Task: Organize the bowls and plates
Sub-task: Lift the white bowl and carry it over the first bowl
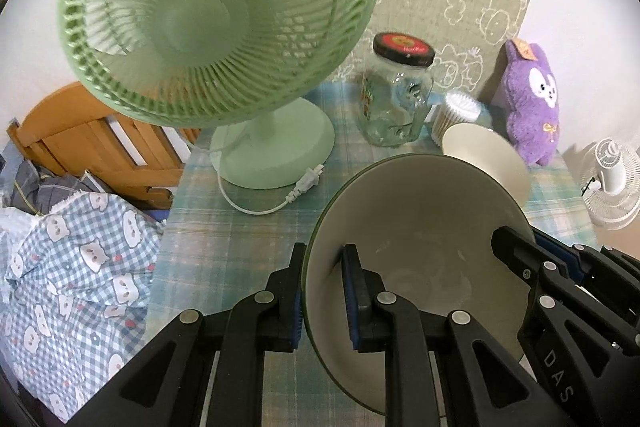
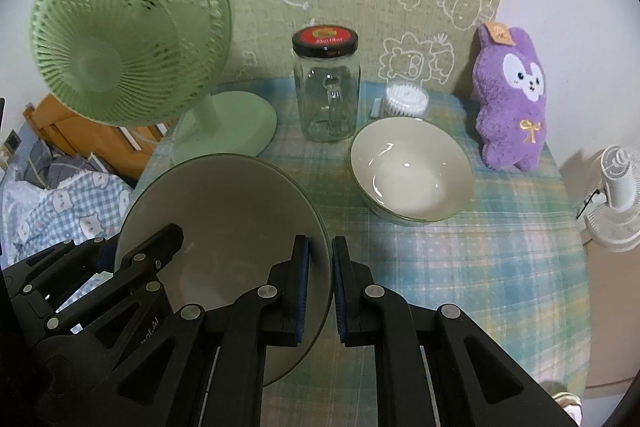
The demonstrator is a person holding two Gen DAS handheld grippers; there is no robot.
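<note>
We hold the wide, shallow grey ceramic bowl (image 2: 224, 227) above the plaid tablecloth (image 2: 460, 267), left gripper (image 1: 324, 301) and right gripper (image 2: 320, 291) each clamped on opposite rims. The second cream bowl (image 2: 410, 171) sits apart; stacking seems not yet done.

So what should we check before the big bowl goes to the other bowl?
1. Left tongs pinch the big bowl's rim: ok.
2. Right tongs pinch the opposite rim: ok.
3. Big bowl empty inside: ok.
4. Smaller bowl on the tablecloth is upright and empty, ready to take it or be stacked: ok.
5. Glass jar and purple plush toy stand apart from the smaller bowl: ok.
6. Green fan hangs close over the left side, so little room there: not ok.
</note>
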